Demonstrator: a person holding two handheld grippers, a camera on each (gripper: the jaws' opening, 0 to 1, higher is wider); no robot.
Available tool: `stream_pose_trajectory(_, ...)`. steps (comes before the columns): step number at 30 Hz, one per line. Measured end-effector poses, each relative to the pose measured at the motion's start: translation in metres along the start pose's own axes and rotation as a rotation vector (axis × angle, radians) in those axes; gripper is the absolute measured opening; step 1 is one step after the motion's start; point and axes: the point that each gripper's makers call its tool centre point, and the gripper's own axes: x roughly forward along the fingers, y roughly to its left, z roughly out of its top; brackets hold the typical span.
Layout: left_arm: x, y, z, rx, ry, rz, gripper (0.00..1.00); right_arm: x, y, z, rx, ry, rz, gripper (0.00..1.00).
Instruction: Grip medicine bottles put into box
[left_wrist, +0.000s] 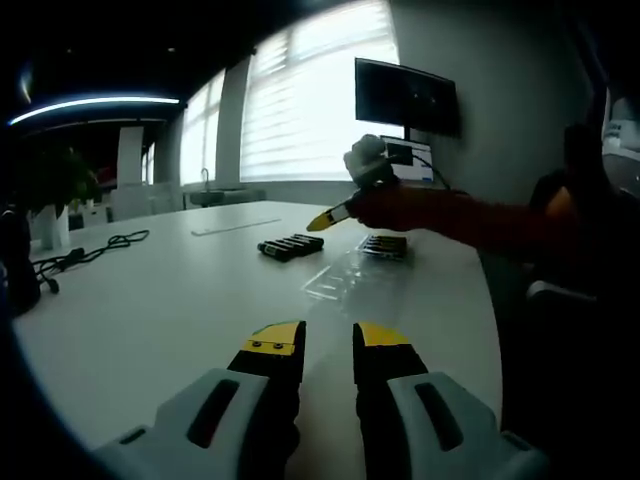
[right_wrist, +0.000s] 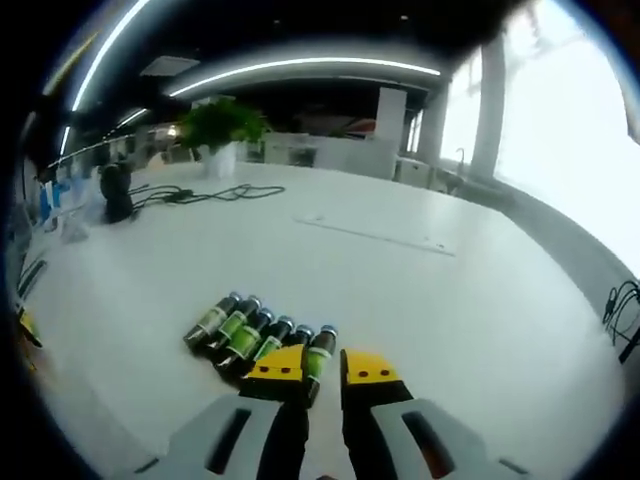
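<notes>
Fingers (right_wrist: 322, 371) over green-labelled, dark-capped medicine bottles (right_wrist: 258, 335)

Left view: from low over my near table (left_wrist: 150, 320) edge, facing the far window, bottles (left_wrist: 291, 246) well off.
Right view: close above those bottles (right_wrist: 262, 338), facing the far plant (right_wrist: 222, 125).
Shared: table (right_wrist: 420, 300), bottles.

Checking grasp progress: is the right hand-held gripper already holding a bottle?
No, the right hand-held gripper hangs empty over the row of bottles lying on the table.
</notes>
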Motion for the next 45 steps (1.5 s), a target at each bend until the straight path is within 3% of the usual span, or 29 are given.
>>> stream_pose_trajectory(21,0.000,-0.001,0.000,0.002,0.001,0.000,0.13,0.015,-0.005,-0.021,-0.012,0.095,-0.010,0.08)
stream_pose_trajectory(30,0.000,-0.001,0.000,0.003,0.003,0.000,0.13,0.013,-0.005,-0.023,0.016,0.098,0.011,0.07)
stream_pose_trajectory(45,0.001,-0.001,0.000,0.002,0.002,0.000,0.13,-0.001,-0.006,-0.018,-0.009,0.063,-0.003,0.06)
